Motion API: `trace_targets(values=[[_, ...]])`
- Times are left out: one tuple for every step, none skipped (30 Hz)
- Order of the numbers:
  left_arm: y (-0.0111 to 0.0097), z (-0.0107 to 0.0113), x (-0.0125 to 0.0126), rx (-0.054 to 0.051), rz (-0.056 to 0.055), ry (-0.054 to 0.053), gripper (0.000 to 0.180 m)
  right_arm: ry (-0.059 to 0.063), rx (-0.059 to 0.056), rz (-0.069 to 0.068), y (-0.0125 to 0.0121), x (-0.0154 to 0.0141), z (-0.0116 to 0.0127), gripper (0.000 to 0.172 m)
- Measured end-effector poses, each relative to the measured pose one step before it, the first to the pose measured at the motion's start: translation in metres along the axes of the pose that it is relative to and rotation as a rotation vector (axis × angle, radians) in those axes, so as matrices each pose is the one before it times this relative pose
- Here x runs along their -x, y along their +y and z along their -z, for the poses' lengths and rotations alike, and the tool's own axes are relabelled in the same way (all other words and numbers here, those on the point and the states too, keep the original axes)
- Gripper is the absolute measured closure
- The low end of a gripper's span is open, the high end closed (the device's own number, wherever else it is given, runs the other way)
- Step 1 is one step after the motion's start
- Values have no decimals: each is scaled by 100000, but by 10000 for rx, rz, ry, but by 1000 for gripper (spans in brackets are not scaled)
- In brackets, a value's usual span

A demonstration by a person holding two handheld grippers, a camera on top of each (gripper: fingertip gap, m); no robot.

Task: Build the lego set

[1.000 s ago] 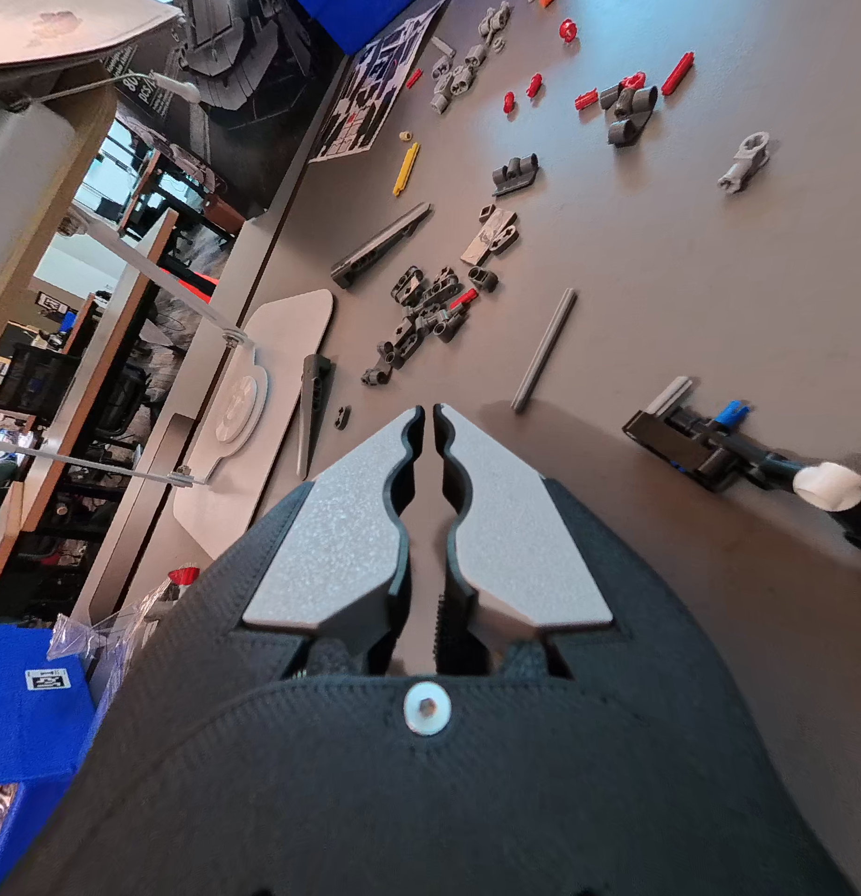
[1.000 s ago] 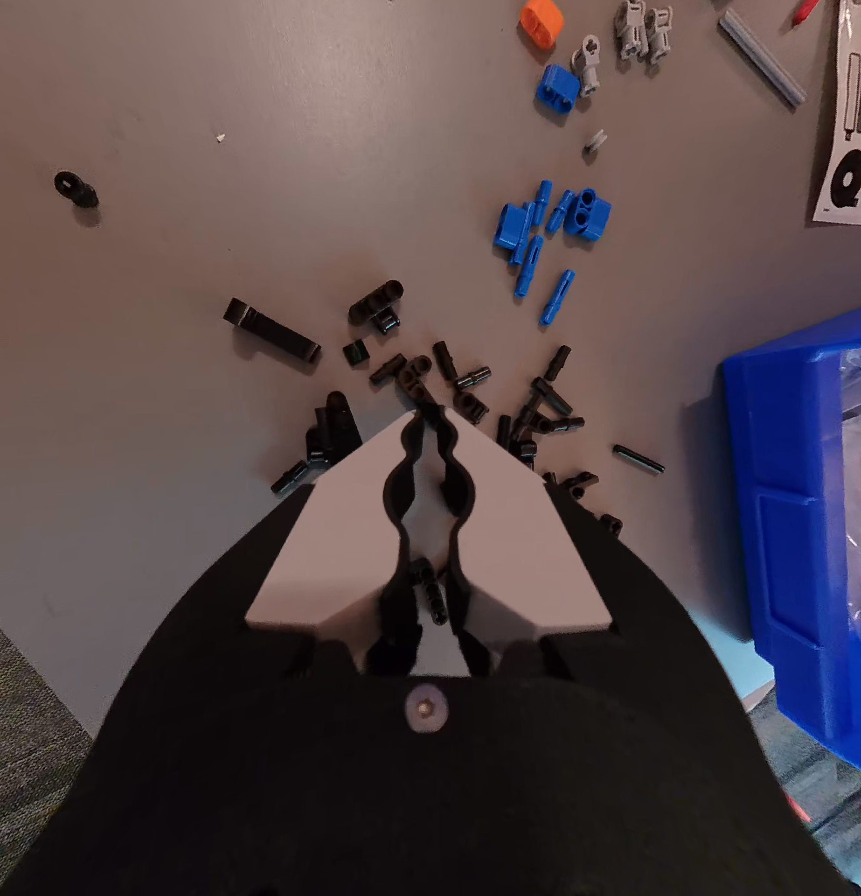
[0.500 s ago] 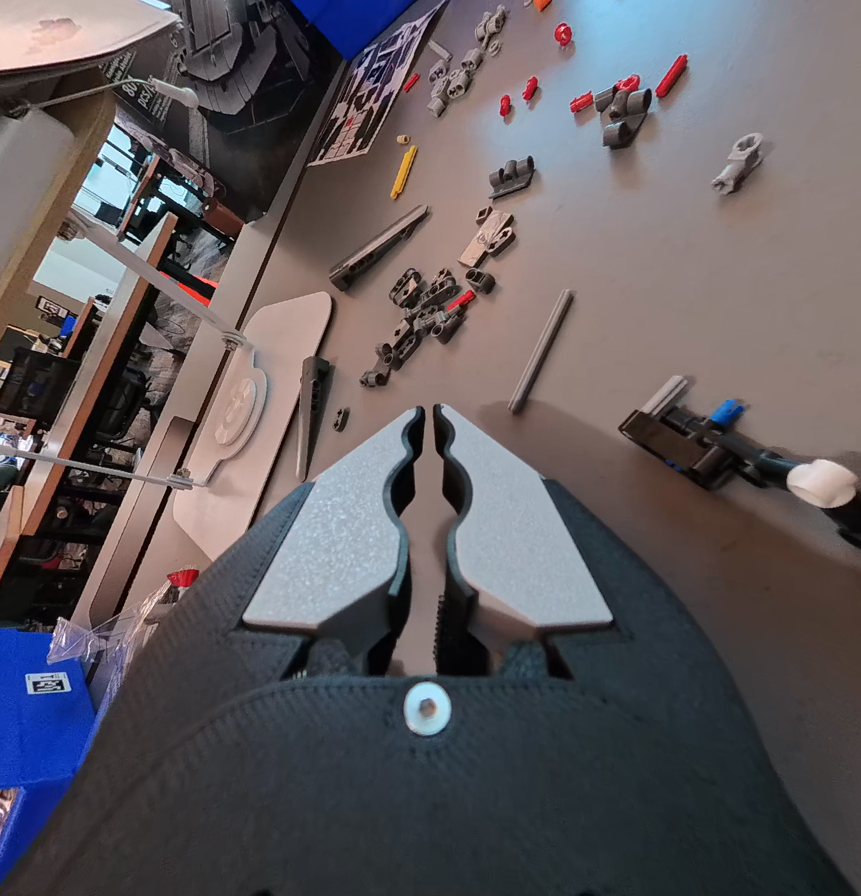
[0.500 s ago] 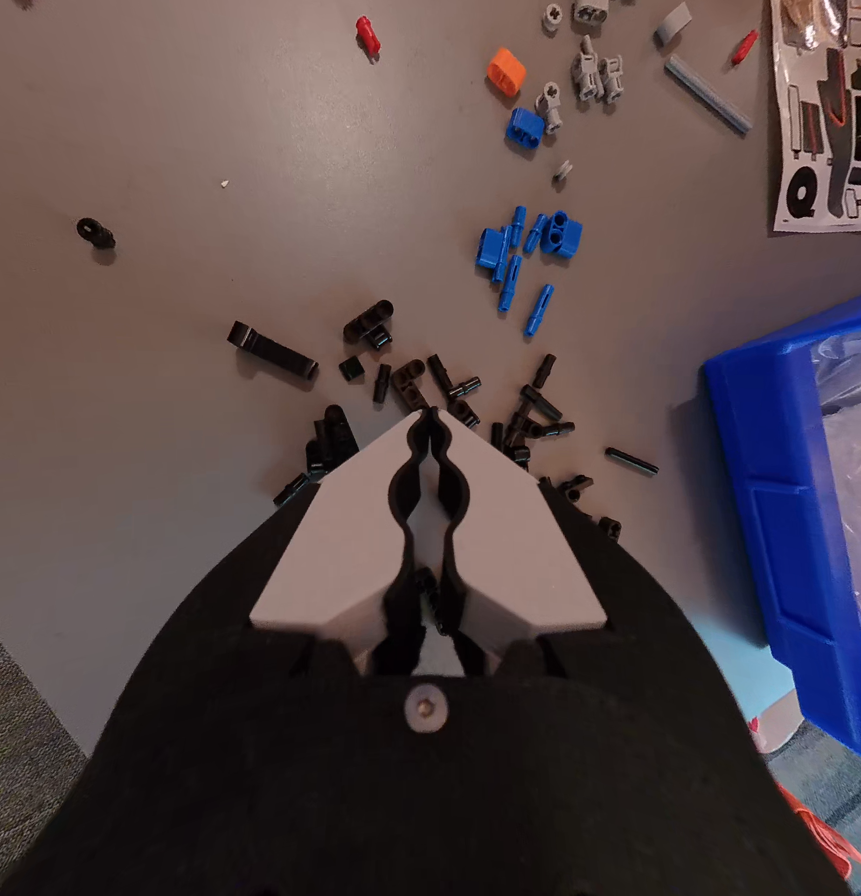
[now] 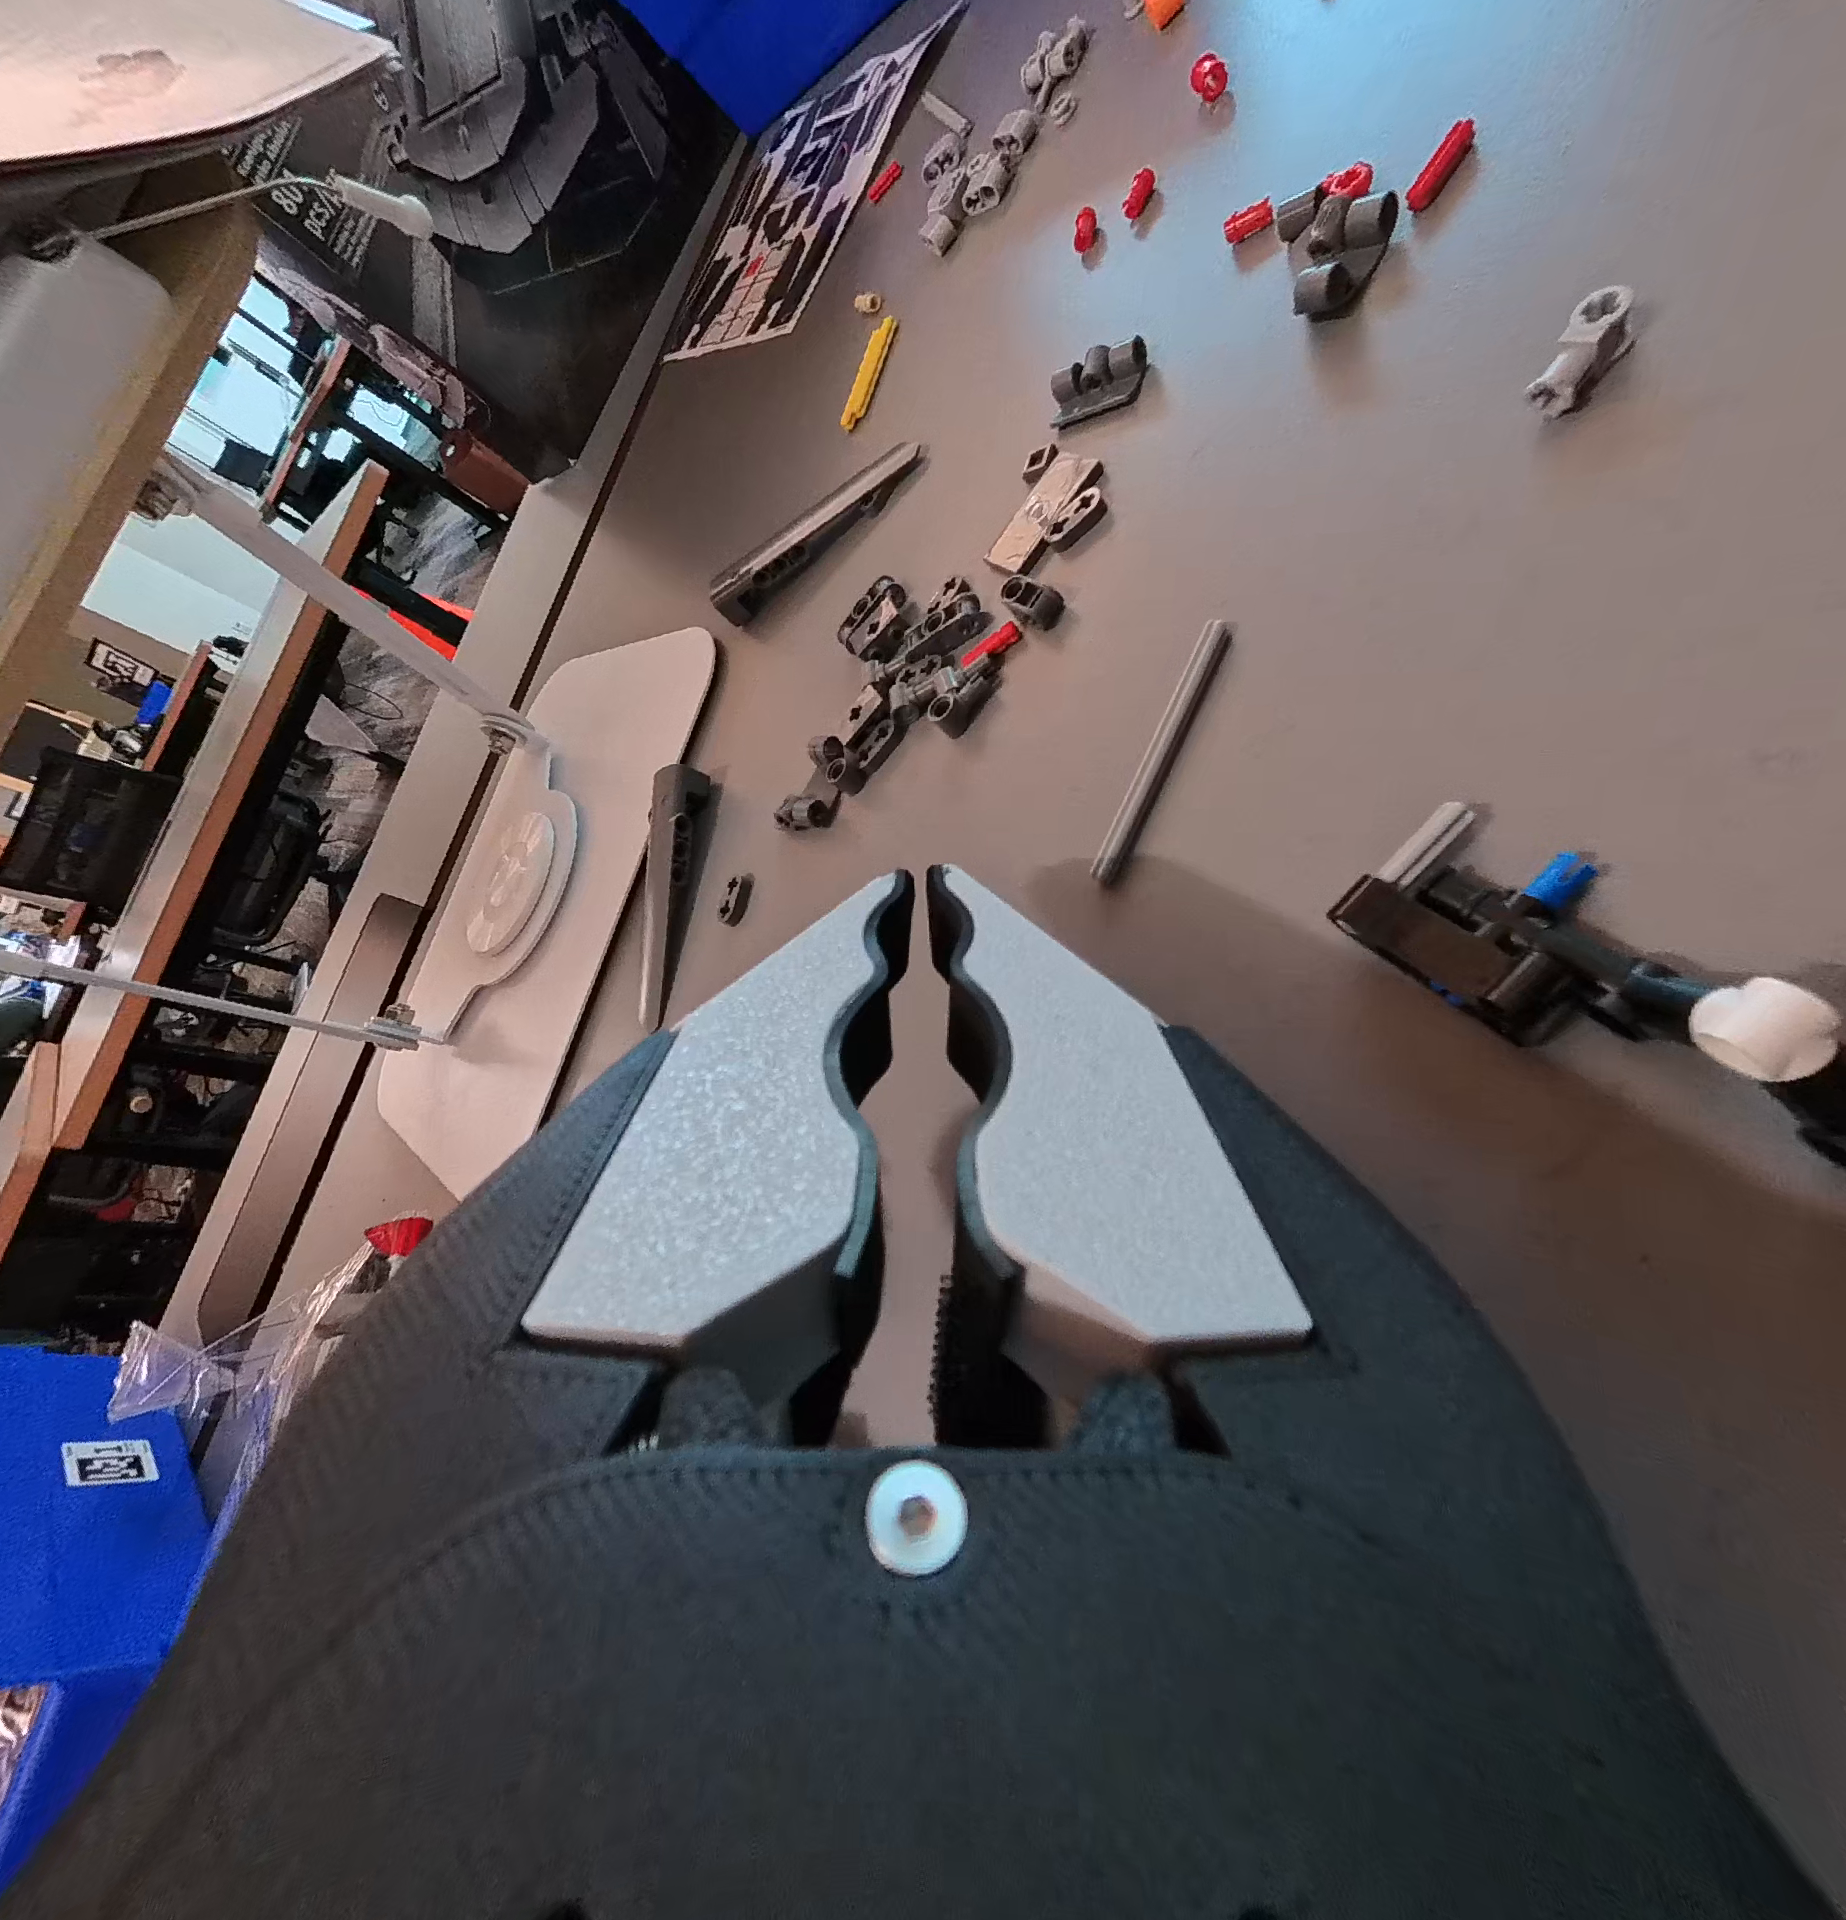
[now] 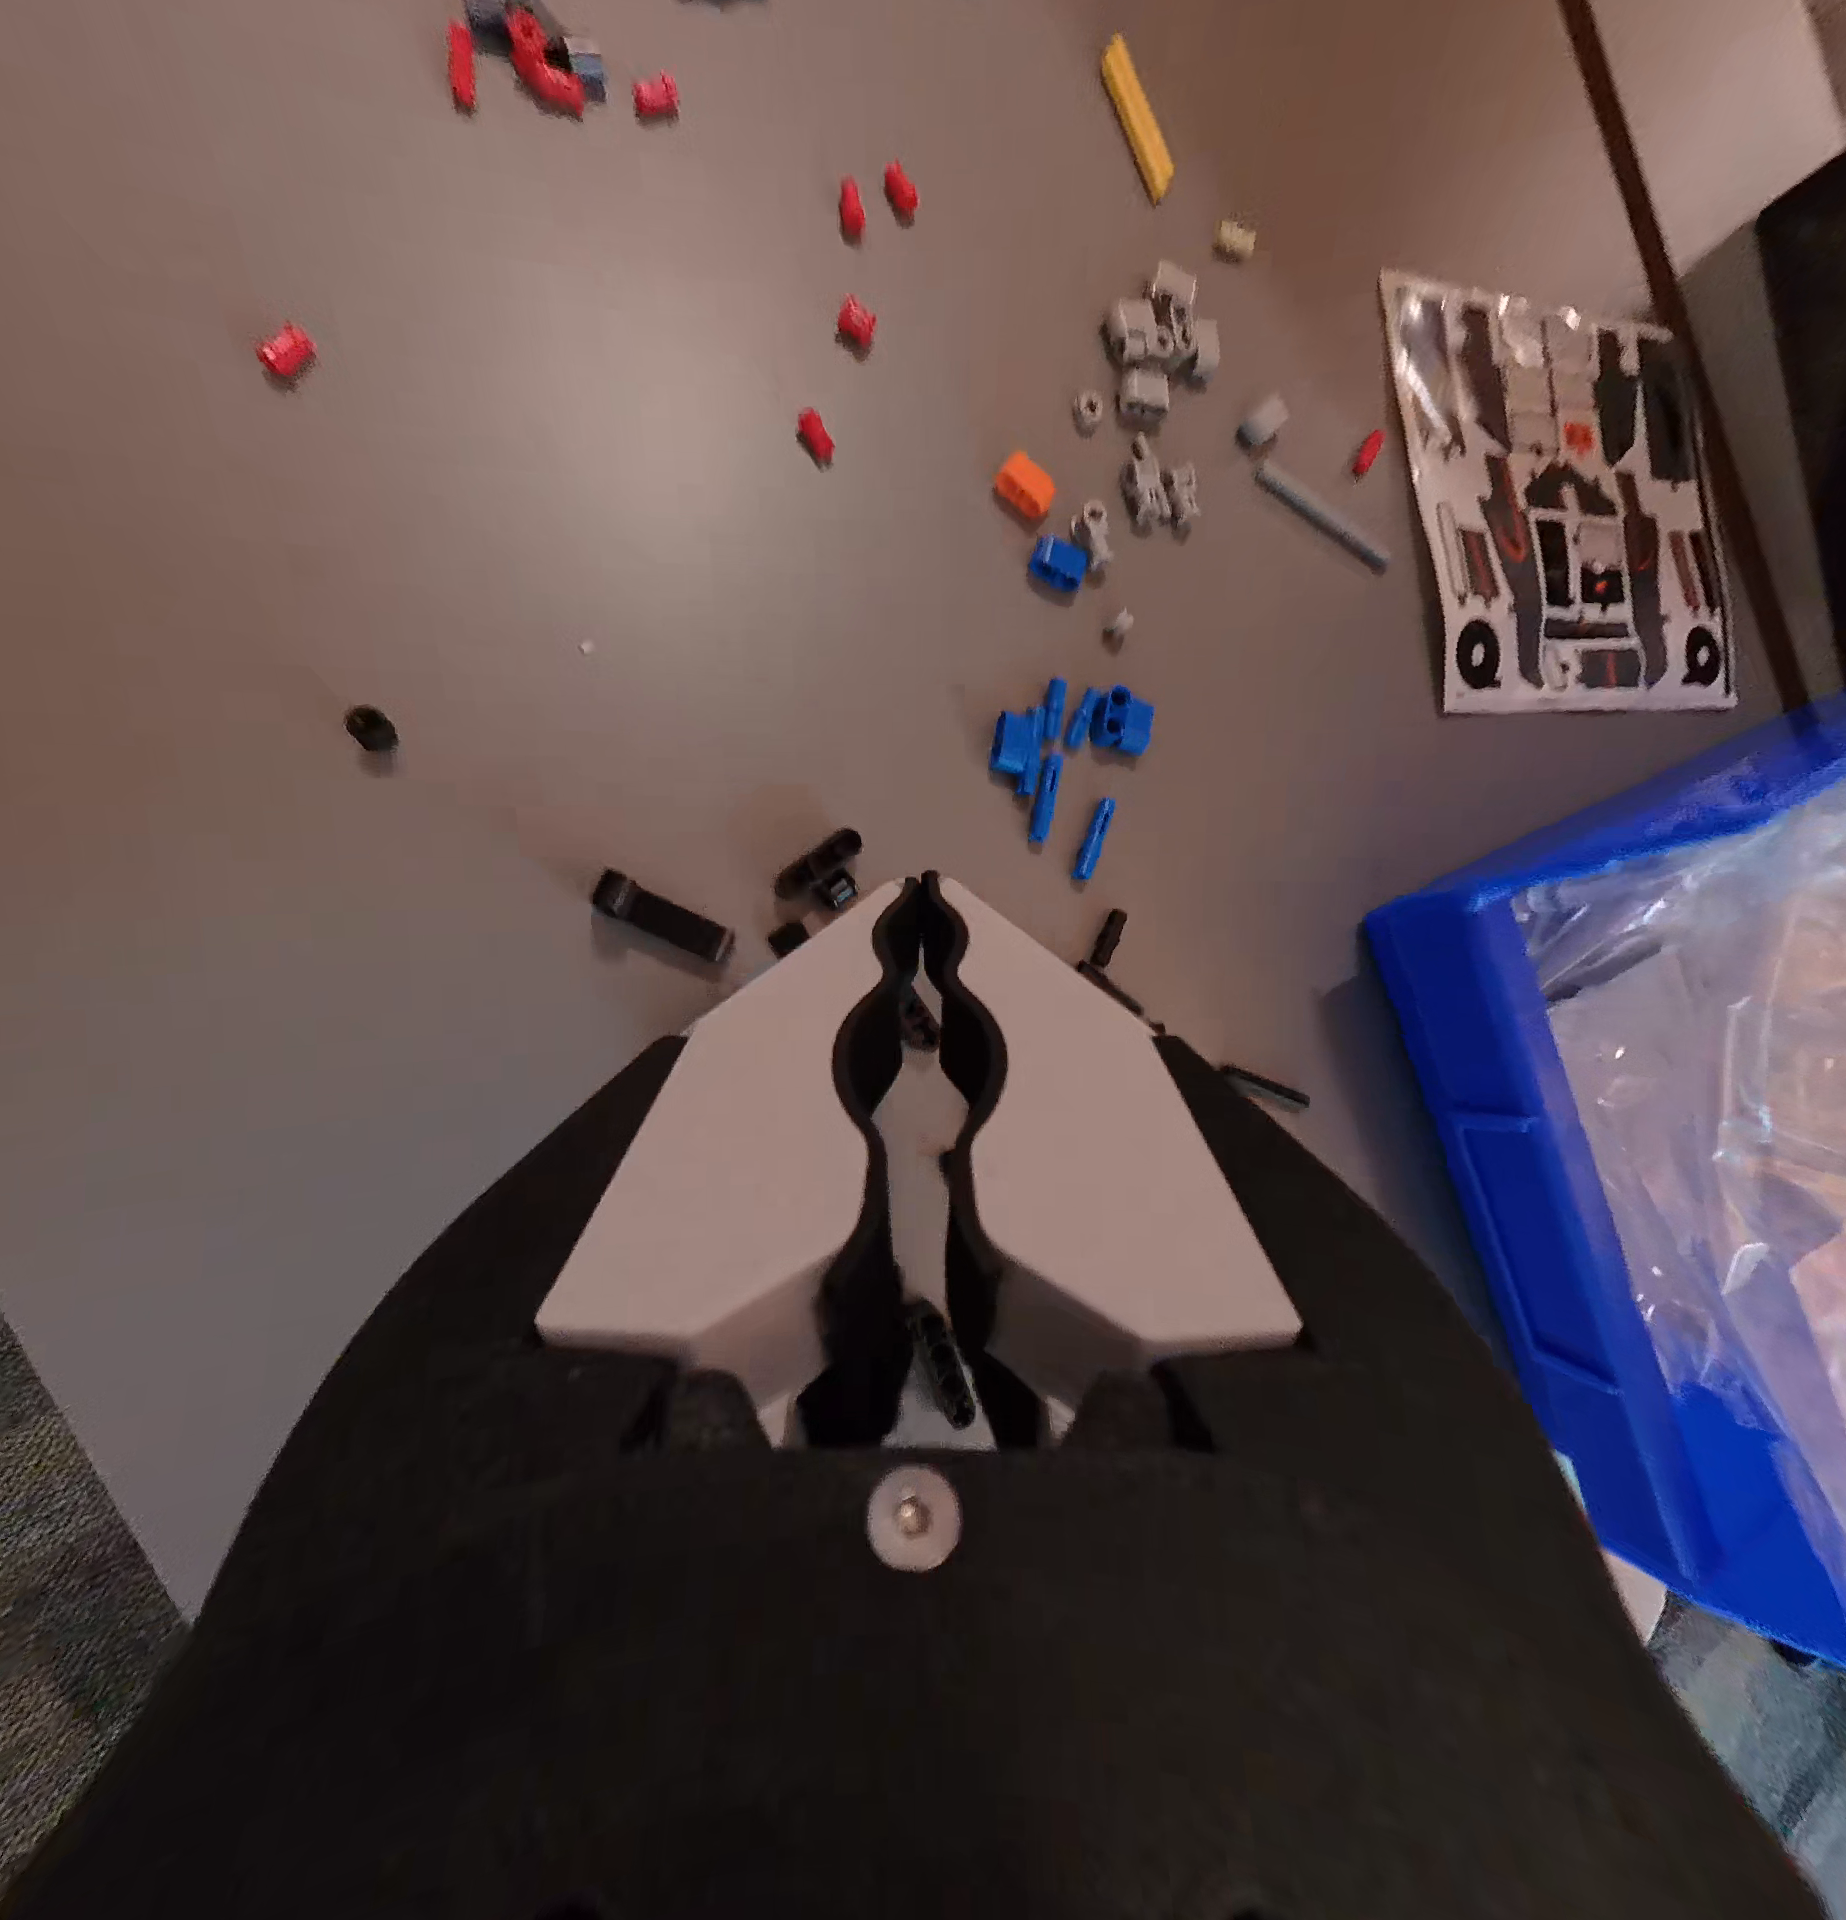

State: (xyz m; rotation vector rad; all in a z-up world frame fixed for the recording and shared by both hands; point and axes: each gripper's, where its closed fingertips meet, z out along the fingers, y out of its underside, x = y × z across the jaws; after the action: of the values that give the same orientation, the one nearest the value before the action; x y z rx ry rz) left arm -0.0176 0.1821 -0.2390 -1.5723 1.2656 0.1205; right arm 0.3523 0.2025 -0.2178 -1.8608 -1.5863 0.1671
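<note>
My left gripper (image 5: 919, 878) is shut with nothing between its pads. It hovers low over the brown table (image 5: 1418, 623). A small dark piece (image 5: 735, 896) lies just to its left, and a pile of dark grey connectors (image 5: 903, 675) and a grey axle (image 5: 1163, 748) lie ahead. My right gripper (image 6: 919, 883) is shut above a scatter of black pins and connectors (image 6: 820, 862). A black beam (image 6: 661, 920) lies to its left. I cannot tell whether a small part sits between its black pads. A black pin (image 6: 917, 1023) on the table shows through the jaw hollow.
A black assembly with a blue pin and a white end (image 5: 1501, 945) lies right of the left gripper. Blue pieces (image 6: 1064, 748), red pins (image 6: 851, 317), grey pieces (image 6: 1158, 343) and a sticker sheet (image 6: 1568, 499) lie farther off. A blue bin (image 6: 1521, 1195) with plastic bags stands at the right. Spacing between my two grippers at the tips: around 40 centimetres. My left gripper's tips are some 5 centimetres from the grey axle (image 5: 1163, 748). The black pin (image 6: 917, 1023) is about 6 centimetres from my right fingertips.
My right gripper's pads closed the last small gap among the black pieces, then it rose and tilted toward the far table. My left gripper has barely moved.
</note>
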Motion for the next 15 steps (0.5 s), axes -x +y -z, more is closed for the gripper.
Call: trace_targets(values=[[41,-9,27,9,-16,-17,180,58,-134,91,-641,199,126,172],[20,-4,31,2,5,-9,180,23,-106,106,-642,263,74,172],[-8,14,14,-13,14,1,180,-9,-109,106,-665,299,29,172],[-10,12,9,-7,6,-7,180,-17,-137,112,-724,310,-43,172],[-27,20,16,-17,-4,-15,180,-47,-145,110,-766,342,-94,172],[-26,30,19,-21,-4,-19,180,-64,-142,109,-781,367,-167,172],[-13,19,8,-12,-5,-14,180,-55,-135,130,-806,373,-221,172],[-10,12,0,-9,-8,-15,180,-62,-122,140,-811,378,-276,172],[-17,16,2,-10,-5,-12,180,-67,-113,132,-816,408,-321,172],[-32,17,53,-19,-3,-54,179,-51,-108,140,-829,382,-337,172],[-33,36,162,-28,21,-113,179,-48,-119,141,-859,390,-365,172],[-52,51,69,-42,21,-36,178,-89,-135,109,-890,446,-413,172],[-50,45,0,-43,8,4,179,-85,-127,109,-873,434,-457,172],[-35,44,16,-32,-5,-9,179,-46,-106,112,-809,367,-496,172],[-11,31,19,-14,-5,-23,178,-51,-101,67,-753,333,-536,172]])
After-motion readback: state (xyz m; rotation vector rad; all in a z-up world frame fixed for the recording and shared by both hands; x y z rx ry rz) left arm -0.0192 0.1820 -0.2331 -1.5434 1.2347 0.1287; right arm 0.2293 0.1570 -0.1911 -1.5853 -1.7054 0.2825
